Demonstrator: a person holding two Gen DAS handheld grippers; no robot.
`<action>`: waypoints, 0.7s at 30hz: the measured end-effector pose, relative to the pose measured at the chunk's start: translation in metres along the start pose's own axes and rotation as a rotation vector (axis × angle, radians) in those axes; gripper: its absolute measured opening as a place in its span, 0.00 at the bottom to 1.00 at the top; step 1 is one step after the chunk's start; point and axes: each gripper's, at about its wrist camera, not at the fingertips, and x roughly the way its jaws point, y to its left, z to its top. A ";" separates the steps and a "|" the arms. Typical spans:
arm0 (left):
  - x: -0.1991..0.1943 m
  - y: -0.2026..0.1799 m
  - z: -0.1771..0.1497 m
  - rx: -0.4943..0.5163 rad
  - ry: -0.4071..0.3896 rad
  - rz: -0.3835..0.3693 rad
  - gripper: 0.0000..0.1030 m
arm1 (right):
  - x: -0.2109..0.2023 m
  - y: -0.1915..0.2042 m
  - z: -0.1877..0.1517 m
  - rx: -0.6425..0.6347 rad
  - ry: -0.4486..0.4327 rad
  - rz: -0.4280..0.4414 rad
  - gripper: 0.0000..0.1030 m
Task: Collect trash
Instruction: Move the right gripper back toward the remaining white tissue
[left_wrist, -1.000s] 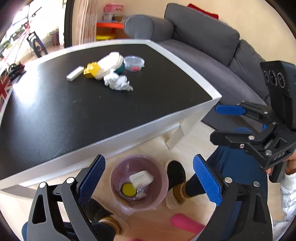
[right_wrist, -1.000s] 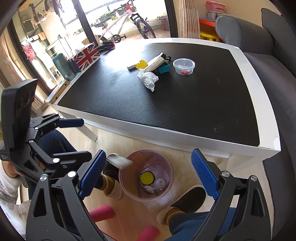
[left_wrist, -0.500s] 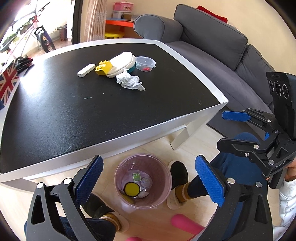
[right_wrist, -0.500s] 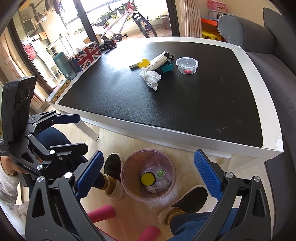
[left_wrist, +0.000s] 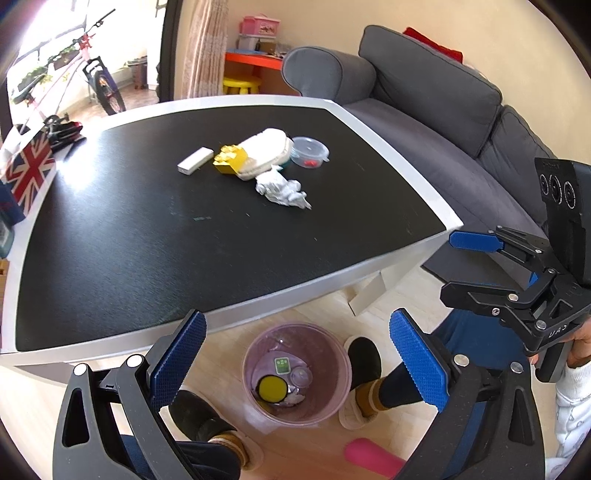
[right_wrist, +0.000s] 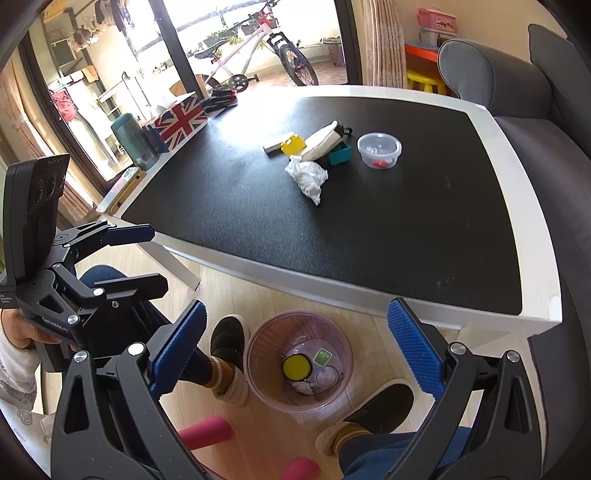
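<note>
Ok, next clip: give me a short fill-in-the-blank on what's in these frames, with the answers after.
1. Both the left gripper and the right gripper are ____ and hold nothing.
2. The pink bin stands on the ____, by the table edge.
3. The crumpled tissue lies on the ____.
4. The round lid in the bin is ____ in colour.

Missing words: open; floor; table; yellow
</note>
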 end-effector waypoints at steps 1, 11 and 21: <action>-0.001 0.002 0.002 -0.005 -0.004 0.002 0.93 | 0.000 0.000 0.003 -0.002 -0.003 0.000 0.94; -0.004 0.026 0.027 -0.020 -0.034 0.033 0.93 | 0.011 0.001 0.041 -0.045 -0.012 -0.009 0.94; 0.000 0.051 0.048 -0.026 -0.033 0.050 0.93 | 0.042 0.001 0.080 -0.086 0.021 -0.014 0.94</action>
